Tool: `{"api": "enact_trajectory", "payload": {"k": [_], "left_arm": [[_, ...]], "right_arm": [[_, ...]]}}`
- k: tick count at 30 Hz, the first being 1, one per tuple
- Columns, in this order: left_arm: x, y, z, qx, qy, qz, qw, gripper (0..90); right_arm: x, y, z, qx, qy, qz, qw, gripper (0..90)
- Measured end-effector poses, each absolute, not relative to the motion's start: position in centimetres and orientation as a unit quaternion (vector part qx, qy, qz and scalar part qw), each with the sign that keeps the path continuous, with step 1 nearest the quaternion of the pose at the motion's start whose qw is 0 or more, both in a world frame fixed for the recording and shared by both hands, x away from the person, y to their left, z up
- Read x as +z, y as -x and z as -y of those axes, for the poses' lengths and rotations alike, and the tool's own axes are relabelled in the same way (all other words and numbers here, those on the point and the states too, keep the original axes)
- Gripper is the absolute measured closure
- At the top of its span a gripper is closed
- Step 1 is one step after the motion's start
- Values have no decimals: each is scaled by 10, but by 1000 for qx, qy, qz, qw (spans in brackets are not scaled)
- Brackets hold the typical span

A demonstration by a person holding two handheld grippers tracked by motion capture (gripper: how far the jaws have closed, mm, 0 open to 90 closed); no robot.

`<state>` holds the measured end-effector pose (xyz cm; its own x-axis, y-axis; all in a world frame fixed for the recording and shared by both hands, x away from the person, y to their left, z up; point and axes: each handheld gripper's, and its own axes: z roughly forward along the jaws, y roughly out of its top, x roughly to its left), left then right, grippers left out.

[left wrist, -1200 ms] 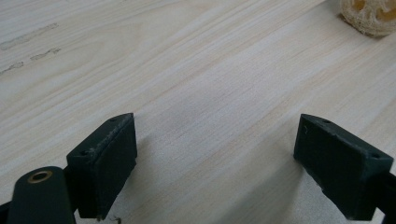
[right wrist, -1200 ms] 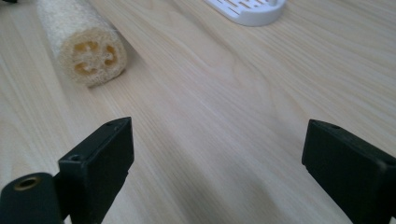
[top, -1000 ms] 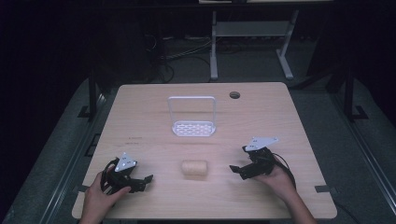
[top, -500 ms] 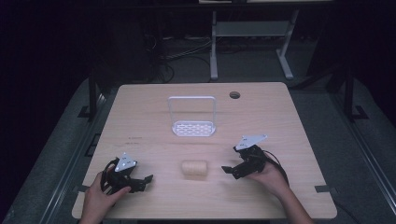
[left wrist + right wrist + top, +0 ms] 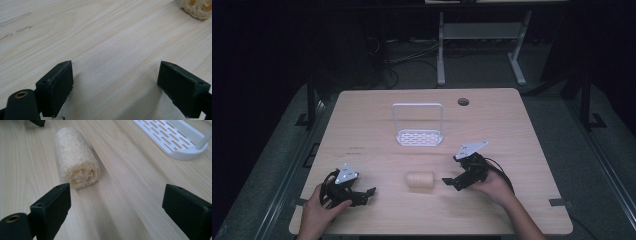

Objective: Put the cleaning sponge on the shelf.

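The left tongs (image 5: 371,191) rest on the bench (image 5: 522,125), jaws apart, near the loofah (image 5: 419,180). The right tongs (image 5: 451,182), jaws wide and empty, sit just beside the loofah's other end, looking ready to close in. Beyond the loofah stands the white rack (image 5: 418,137).

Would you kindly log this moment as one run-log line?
right claw: open, facing loofah, not touching | left claw: open, empty, low over table | white rack: empty
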<state>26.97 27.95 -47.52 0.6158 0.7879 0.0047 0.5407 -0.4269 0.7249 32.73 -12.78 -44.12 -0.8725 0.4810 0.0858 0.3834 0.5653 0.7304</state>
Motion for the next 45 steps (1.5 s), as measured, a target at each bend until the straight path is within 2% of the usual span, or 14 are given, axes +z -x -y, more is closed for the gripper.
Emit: {"api": "enact_trajectory", "payload": {"k": [45], "left_arm": [[-475, -270, -280, 175, -827, -402, 352, 128]], "right_arm": [[-430, -344, 59, 396, -150, -906, 16, 81]]}}
